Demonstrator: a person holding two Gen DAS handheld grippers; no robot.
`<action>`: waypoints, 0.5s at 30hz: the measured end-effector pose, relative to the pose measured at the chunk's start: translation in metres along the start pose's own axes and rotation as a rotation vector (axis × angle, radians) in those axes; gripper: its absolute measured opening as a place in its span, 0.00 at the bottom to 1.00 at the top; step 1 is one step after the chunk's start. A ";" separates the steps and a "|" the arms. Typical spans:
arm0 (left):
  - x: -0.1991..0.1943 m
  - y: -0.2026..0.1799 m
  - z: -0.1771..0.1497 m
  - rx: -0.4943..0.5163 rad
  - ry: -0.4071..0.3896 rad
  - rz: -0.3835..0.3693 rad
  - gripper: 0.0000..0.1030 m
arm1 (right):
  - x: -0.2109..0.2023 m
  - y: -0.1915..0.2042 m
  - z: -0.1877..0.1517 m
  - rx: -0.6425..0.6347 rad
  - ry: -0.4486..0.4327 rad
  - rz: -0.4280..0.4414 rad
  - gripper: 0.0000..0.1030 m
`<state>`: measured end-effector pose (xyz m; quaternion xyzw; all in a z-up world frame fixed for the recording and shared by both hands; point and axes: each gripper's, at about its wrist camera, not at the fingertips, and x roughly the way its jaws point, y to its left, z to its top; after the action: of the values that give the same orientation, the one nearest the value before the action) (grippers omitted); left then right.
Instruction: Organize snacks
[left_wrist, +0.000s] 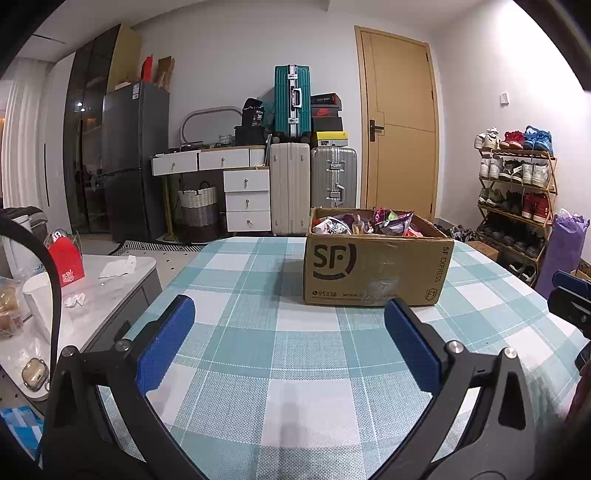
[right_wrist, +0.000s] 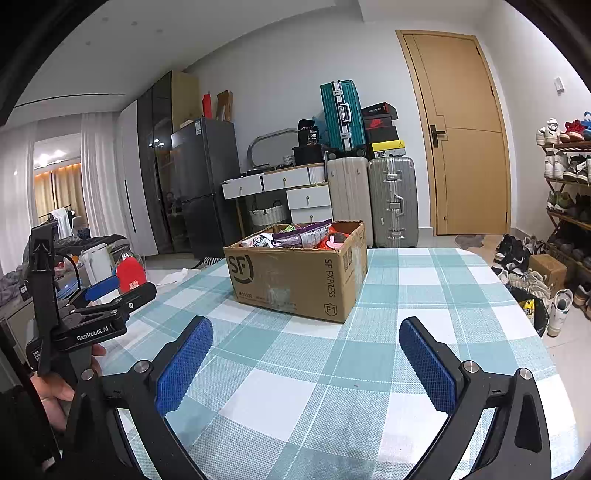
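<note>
Left wrist view: left tool (left_wrist: 290, 332) and right tool (right_wrist: 306, 354) both spread wide, empty. Snacks (left_wrist: 364, 221) piled in the box (left_wrist: 373, 269) mid-bench (left_wrist: 258, 350). Risk: crinkly bags overlap, a pinch may drag neighbours out or slip

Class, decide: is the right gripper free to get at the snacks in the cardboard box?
Probably yes. The right gripper is open, the tablecloth ahead lies bare, and the cardboard box stands open-topped with snacks exposed.
</note>
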<state>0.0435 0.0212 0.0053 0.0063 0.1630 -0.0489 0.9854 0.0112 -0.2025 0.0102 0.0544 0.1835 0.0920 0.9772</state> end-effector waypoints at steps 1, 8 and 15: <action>0.000 0.000 0.000 0.000 0.000 0.000 1.00 | 0.000 0.000 0.000 0.000 0.000 -0.001 1.00; 0.000 0.000 0.000 0.002 0.000 -0.007 1.00 | -0.001 0.000 -0.001 0.000 0.001 0.000 1.00; 0.000 -0.001 0.000 0.002 -0.001 0.000 1.00 | 0.000 -0.001 -0.001 0.000 0.001 -0.002 1.00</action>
<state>0.0434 0.0204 0.0050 0.0075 0.1626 -0.0490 0.9854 0.0110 -0.2033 0.0092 0.0541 0.1841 0.0909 0.9772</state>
